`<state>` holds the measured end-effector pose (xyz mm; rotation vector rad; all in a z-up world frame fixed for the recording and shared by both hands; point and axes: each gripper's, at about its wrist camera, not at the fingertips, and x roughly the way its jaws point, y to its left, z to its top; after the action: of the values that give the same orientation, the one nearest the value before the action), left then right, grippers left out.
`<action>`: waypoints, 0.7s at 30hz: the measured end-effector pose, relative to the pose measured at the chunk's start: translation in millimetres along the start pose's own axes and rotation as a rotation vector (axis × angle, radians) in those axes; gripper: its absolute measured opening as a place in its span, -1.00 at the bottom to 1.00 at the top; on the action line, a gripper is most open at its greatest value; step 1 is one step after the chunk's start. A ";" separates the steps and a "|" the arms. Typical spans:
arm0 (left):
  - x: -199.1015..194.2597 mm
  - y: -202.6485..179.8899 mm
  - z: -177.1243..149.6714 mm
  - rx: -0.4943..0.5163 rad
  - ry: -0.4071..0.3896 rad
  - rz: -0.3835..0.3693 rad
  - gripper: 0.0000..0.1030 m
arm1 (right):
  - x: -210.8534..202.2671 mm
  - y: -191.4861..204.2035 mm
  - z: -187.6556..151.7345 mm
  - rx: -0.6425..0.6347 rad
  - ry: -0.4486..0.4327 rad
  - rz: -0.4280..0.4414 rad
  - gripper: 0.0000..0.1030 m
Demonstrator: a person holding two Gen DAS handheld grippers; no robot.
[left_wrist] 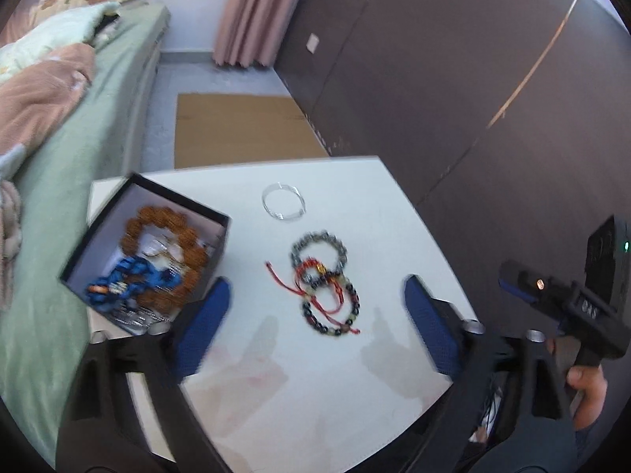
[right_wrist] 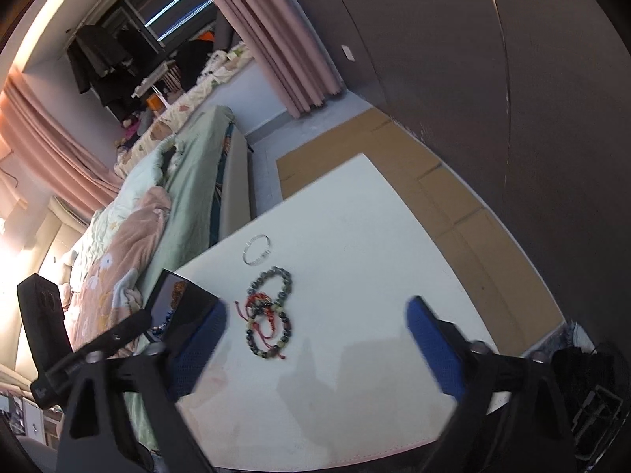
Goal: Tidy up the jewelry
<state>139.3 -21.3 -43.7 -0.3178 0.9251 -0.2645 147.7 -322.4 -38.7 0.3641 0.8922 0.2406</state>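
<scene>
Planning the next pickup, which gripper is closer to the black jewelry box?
Left. The left gripper has one finger beside the black jewelry box; the right gripper hangs farther right, over the white table.

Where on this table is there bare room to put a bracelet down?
Bare table lies right of the bracelet pile, toward the dark wall, and in front of it, between the pile and the near edge. It is crowded at the left, where the box sits, and mid-table around the clear bangle.

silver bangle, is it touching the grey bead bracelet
Apart. The left wrist view shows bare white table between the silver bangle and the grey bead bracelet.
</scene>
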 end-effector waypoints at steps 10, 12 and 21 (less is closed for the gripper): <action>64.0 -3.8 -15.9 0.033 0.158 0.070 -0.22 | 25.0 -11.7 5.1 -0.001 0.082 -0.036 0.18; 71.9 -4.3 -17.8 0.041 0.175 0.083 -0.23 | 28.6 -12.2 5.2 -0.012 0.096 -0.048 0.18; 94.4 -19.3 -28.0 0.125 0.190 0.185 -0.23 | 37.3 -11.6 7.3 -0.047 0.127 -0.076 0.18</action>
<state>169.1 -77.0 -121.6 -0.0910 1.1127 -0.1831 176.8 -321.4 -65.8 0.2727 1.0218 0.2156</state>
